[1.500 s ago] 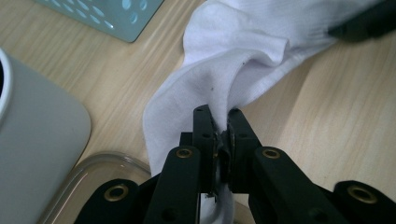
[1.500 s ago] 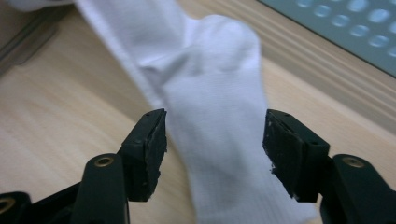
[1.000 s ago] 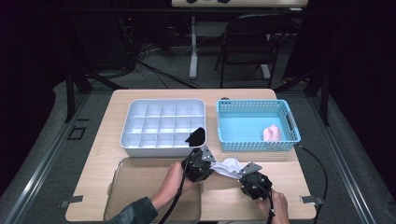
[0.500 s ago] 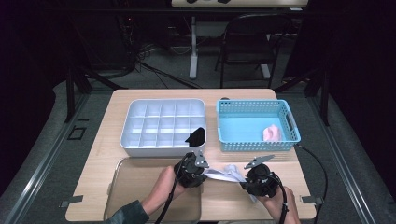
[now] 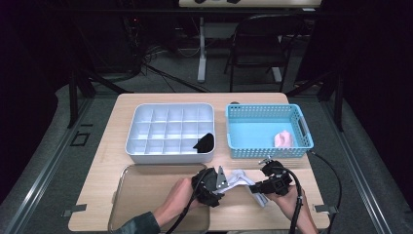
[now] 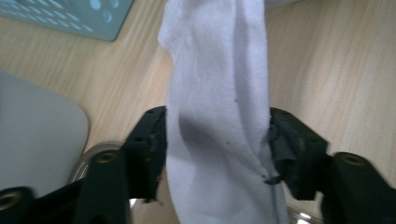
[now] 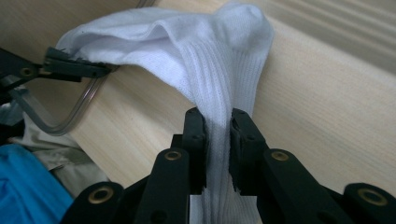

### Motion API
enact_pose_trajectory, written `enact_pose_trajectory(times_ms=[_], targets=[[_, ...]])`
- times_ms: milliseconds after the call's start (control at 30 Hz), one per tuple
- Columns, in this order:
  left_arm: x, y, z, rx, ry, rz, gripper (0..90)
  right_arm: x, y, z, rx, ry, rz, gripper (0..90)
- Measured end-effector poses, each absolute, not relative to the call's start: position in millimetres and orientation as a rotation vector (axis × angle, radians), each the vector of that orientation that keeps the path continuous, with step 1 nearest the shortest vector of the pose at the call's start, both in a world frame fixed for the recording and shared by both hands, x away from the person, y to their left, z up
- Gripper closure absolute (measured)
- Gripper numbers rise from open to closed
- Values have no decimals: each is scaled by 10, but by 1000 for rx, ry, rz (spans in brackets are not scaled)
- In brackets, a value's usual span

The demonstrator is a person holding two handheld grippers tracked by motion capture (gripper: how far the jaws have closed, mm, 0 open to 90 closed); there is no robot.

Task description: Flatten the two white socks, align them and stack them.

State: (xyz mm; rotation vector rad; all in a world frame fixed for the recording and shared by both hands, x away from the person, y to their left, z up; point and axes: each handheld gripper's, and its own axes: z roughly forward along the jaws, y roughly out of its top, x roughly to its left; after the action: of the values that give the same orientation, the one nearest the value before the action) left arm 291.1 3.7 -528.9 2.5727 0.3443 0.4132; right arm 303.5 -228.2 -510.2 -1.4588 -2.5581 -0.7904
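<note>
White sock [image 5: 239, 178] stretched between both claws, low over the near edge of the wooden bench [image 5: 112, 141]. Right claw [image 7: 217, 123] pinched narrow on the ribbed cuff. Left claw [image 6: 217, 144] just been opening, jaws now standing either side of the sock's other end (fabric between them, whether the pads press it cannot be told). Clear tray [image 5: 146, 195] just beside the left hand; white divided box [image 5: 170, 127] and blue basket [image 5: 268, 129] farther back.
</note>
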Motion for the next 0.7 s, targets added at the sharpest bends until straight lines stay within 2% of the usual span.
enact_pose_trajectory(times_ms=[133, 167, 233, 367, 600, 700], targets=[[2952, 24, -5331, 2581, 339, 351, 797, 3071, -2335, -5145, -1534, -2550, -808, 750], [2959, 19, -5328, 2579, 353, 352, 827, 3071, -2335, -5150, -1553, -2574, -795, 727], [2979, 19, -5315, 2571, 372, 318, 838, 3055, -2333, -5157, -1600, -2639, -789, 646], [3036, 42, -5266, 2538, 421, 283, 839, 2995, -2321, -5159, -1621, -2803, -764, 592], [3130, 127, -5239, 2510, 476, 233, 815, 2959, -2386, -5208, -1596, -2961, -752, 594], [3143, 146, -5240, 2513, 490, 234, 790, 2975, -2403, -5264, -1582, -2966, -787, 657]])
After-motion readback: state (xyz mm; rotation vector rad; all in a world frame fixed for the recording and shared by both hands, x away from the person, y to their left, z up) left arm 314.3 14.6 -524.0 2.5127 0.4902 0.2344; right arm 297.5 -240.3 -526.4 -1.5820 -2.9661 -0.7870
